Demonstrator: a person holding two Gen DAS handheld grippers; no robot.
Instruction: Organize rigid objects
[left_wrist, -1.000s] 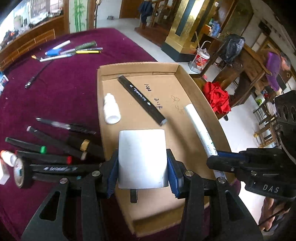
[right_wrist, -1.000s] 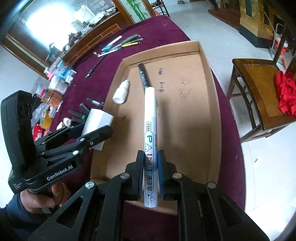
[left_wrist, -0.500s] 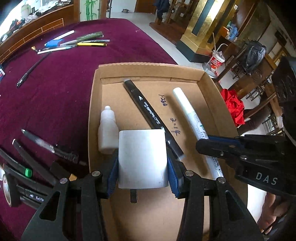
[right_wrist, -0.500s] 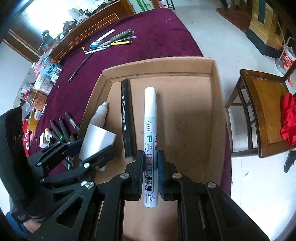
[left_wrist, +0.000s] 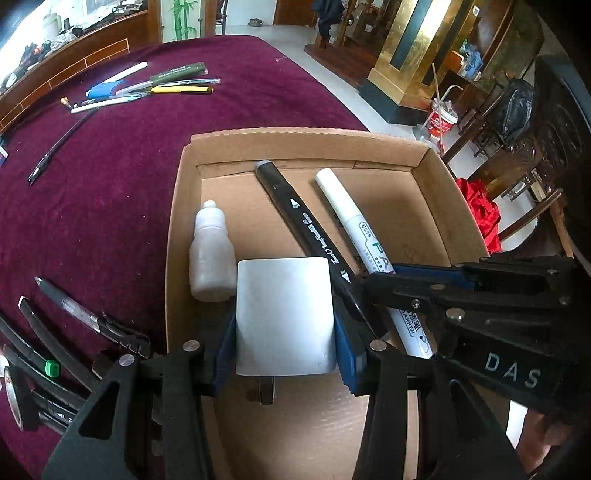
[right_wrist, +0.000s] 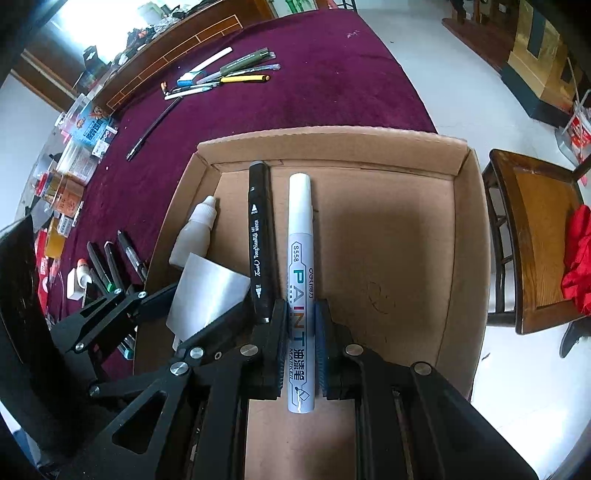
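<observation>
Two claws work over one cardboard tray (left_wrist: 177, 236) that sits on a maroon-covered surface (left_wrist: 110, 177). From the left wrist camera, the left claw (left_wrist: 284, 343) is pinching a white block-shaped adapter (left_wrist: 284, 314) between its blue pads, one pad on each side face, with a metal prong showing under the block at 6 o'clock. A small white bottle (left_wrist: 210, 254) lies in the tray just beside the block at its 10 o'clock. A black marker (left_wrist: 306, 236) runs from the block's upper right corner toward 11 o'clock, and a white paint marker (left_wrist: 354, 229) lies just to the right of it, roughly parallel, its near end passing under the right claw (left_wrist: 402, 332), which enters from 3 o'clock. Loose pens (left_wrist: 155, 85) lie well away at 11 o'clock on the cloth, more at 8 o'clock outside the tray. From the right wrist camera, the right claw (right_wrist: 300, 339) is pressed onto the white paint marker (right_wrist: 301, 266), gripping its lower printed barrel; the marker points straight toward 12 o'clock over the tray (right_wrist: 469, 229) floor, its tail sticking out behind the pads toward 6 o'clock. The black marker (right_wrist: 260, 236) lies just left of it, nearly parallel. The left claw (right_wrist: 207, 306) comes in from 8 o'clock carrying the white adapter (right_wrist: 207, 295), with the bottle (right_wrist: 195, 232) beyond it.
</observation>
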